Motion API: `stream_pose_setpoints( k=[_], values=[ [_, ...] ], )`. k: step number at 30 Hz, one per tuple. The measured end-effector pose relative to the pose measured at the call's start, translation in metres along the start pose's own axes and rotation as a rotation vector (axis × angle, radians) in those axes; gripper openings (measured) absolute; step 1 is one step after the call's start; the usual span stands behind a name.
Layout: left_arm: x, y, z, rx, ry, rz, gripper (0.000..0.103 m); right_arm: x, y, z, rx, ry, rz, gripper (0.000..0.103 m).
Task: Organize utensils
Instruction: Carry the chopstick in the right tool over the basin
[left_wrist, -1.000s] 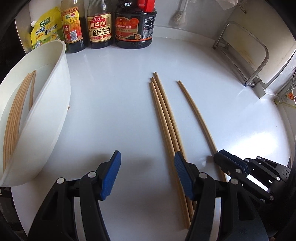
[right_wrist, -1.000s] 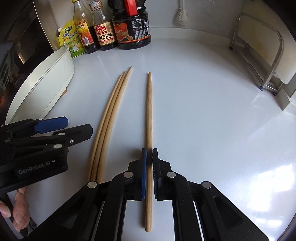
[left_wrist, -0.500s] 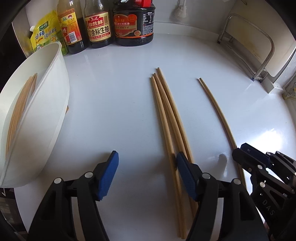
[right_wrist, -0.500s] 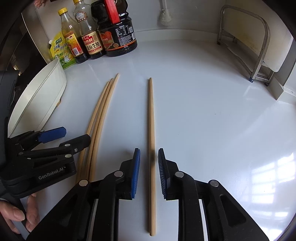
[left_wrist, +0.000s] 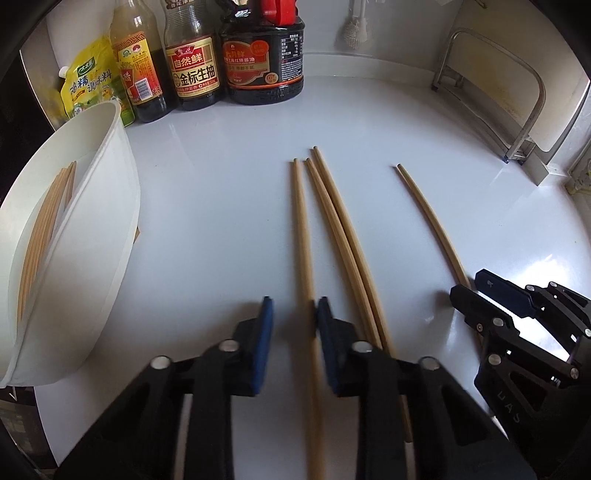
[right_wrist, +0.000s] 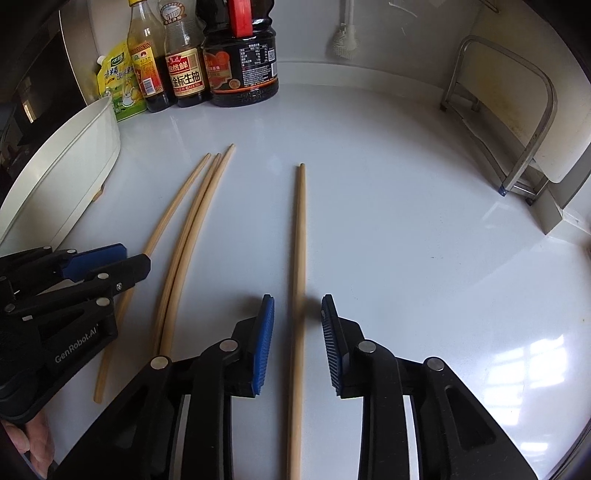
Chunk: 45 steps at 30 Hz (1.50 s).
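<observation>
Beside the white tub (left_wrist: 110, 206), on the pale counter (left_wrist: 221, 206), four loose chopsticks lie roughly side by side, with their tips pointing to the sauce bottles (left_wrist: 195, 66) behind the tub. The nearest chopstick (left_wrist: 301, 229) to the tub lies slightly splayed from a touching pair (left_wrist: 340, 240) just beyond it. The left gripper (left_wrist: 293, 306) straddles that nearest stick. Its jaws have just been closing, yet a gap shows on the tub side, so the blue pads do not clamp it. It looks to graze the far pad only. Farthest from the tub lies the lone chopstick (right_wrist: 300, 229), well apart from the pair. The right gripper (right_wrist: 297, 302) stands over it with jaws parted and both ribbed pads clear of the wood, having just been narrowing a little. Inside the tub, several more chopsticks (left_wrist: 44, 229) lie lengthwise against its wall. Fingers of a person's hand (right_wrist: 33, 443) show beneath the left gripper's body.
</observation>
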<state>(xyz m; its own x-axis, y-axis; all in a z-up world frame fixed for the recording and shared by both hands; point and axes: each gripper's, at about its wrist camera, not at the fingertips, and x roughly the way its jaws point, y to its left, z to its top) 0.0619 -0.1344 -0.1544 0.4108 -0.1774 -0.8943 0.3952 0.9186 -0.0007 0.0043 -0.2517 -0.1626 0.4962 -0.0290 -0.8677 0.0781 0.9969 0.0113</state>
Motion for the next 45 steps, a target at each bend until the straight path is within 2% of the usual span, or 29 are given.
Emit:
stream_pose_setpoints(
  k=[1, 2, 11, 21, 29, 34, 39, 45],
  values=[
    [0.000, -0.001, 0.001, 0.006, 0.006, -0.004, 0.008, 0.000, 0.001, 0.000, -0.005, 0.000, -0.005, 0.010],
    [0.001, -0.001, 0.002, 0.009, 0.011, -0.004, 0.008, 0.000, 0.001, 0.001, -0.007, 0.001, -0.004, 0.006],
    [-0.005, 0.007, 0.002, 0.012, 0.063, -0.027, 0.007, -0.013, -0.011, 0.003, 0.090, 0.008, 0.067, 0.006],
    [-0.066, 0.031, 0.023, 0.017, -0.028, -0.055, 0.007, -0.059, 0.000, 0.029, 0.147, -0.062, 0.142, 0.006],
    [-0.115, 0.078, 0.045, -0.004, -0.124, -0.045, 0.007, -0.090, 0.044, 0.068, 0.105, -0.146, 0.199, 0.006],
    [-0.134, 0.119, 0.052, -0.033, -0.169, -0.016, 0.007, -0.092, 0.080, 0.093, 0.074, -0.167, 0.251, 0.006],
    [-0.137, 0.165, 0.051, -0.079, -0.182, 0.026, 0.007, -0.085, 0.120, 0.116, 0.033, -0.169, 0.303, 0.006],
    [-0.125, 0.216, 0.049, -0.131, -0.161, 0.068, 0.007, -0.064, 0.172, 0.142, -0.031, -0.134, 0.348, 0.006]
  ],
)
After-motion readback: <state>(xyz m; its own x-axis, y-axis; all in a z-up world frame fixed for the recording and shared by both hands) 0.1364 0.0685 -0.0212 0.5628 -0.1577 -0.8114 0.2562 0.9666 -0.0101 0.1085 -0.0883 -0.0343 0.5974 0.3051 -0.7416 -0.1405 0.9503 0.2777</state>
